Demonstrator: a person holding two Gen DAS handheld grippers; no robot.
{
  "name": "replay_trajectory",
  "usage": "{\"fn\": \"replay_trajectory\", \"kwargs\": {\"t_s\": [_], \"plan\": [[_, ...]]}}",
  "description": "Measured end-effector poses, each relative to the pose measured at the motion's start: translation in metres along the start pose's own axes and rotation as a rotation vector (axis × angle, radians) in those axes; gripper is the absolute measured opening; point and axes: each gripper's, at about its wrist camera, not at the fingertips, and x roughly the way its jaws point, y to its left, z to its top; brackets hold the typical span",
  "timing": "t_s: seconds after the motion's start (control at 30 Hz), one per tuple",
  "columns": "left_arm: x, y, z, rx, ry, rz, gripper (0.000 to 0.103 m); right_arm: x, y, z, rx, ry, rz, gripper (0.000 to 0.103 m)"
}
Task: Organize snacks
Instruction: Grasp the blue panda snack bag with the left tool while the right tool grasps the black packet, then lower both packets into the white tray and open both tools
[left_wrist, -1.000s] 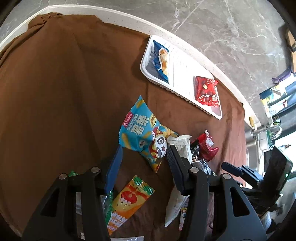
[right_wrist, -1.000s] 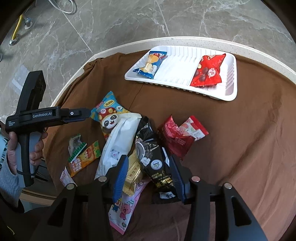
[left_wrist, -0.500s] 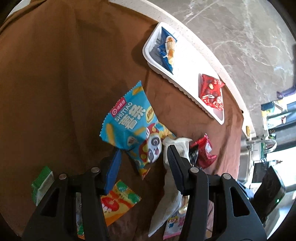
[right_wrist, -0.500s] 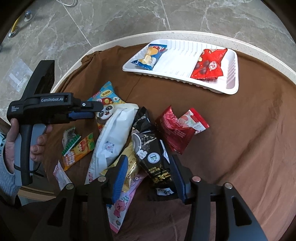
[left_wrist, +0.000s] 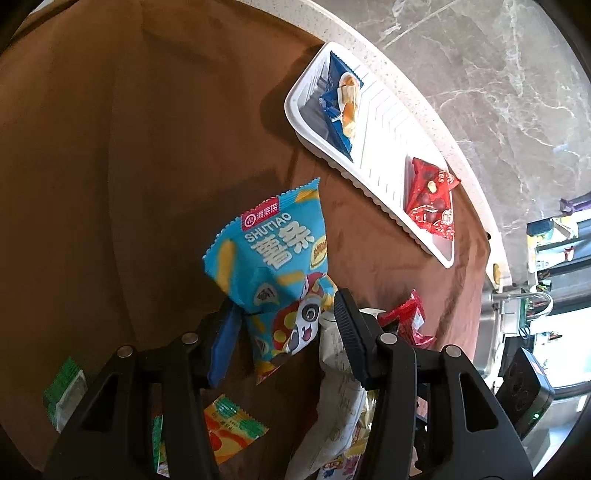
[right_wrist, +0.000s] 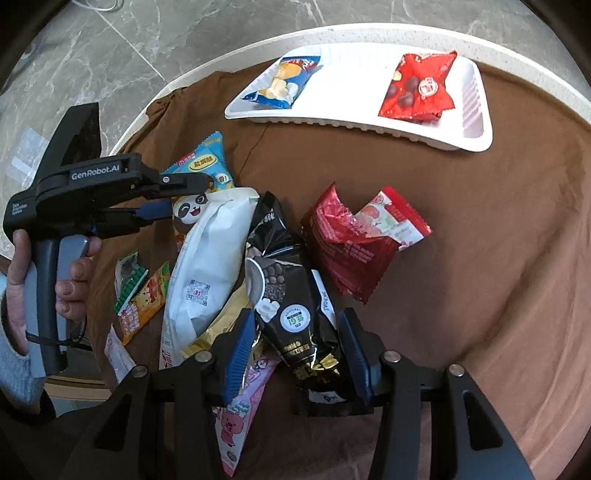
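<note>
One white tray (right_wrist: 354, 123) carries two snack packets: one blue (right_wrist: 282, 83), one red (right_wrist: 419, 88). On the brown cloth (right_wrist: 480, 221) lie nine more: one blue panda bag (right_wrist: 201, 177), one white (right_wrist: 210, 258), one black (right_wrist: 291, 299), one red (right_wrist: 358, 236), one gold (right_wrist: 218, 328), one pink (right_wrist: 240, 406), one orange (right_wrist: 144, 302), one green-edged (right_wrist: 127, 269), one pale (right_wrist: 118, 356)

brown cloth (right_wrist: 480, 221), white tray (right_wrist: 476, 144), black packet (right_wrist: 291, 295)

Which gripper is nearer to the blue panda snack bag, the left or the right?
Left. The left gripper straddles the blue panda snack bag, its fingers either side of the lower end. The right gripper sits apart, over the black snack bag.
</note>
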Motion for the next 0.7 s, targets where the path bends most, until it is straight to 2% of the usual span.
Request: {"fn": "replay_trajectory", "kwargs": {"t_s": [0.17, 0.23, 0.3, 0.4, 0.57, 0.7], "plan": [[0.010, -0.004, 0.002, -0.001, 0.001, 0.002, 0.048, 0.004, 0.000, 0.000, 0.001, 0.018, 0.007, 0.046], [0.013, -0.008, 0.003, 0.023, -0.014, 0.005, 0.045, 0.004, -0.001, 0.000, 0.002, 0.019, 0.012, 0.044], [0.017, -0.011, 0.004, 0.045, -0.017, 0.017, 0.035, 0.003, -0.002, 0.000, 0.006, 0.016, 0.017, 0.042], [0.021, -0.008, 0.004, 0.016, -0.013, -0.021, 0.029, 0.002, -0.004, -0.001, 0.021, 0.012, 0.030, 0.040], [0.017, -0.005, 0.002, 0.029, -0.006, -0.051, 0.026, -0.005, -0.010, 0.000, 0.075, 0.002, 0.093, 0.028], [0.004, -0.004, 0.003, 0.048, -0.022, -0.058, 0.026, -0.014, -0.015, -0.001, 0.123, -0.004, 0.152, 0.027]]}}
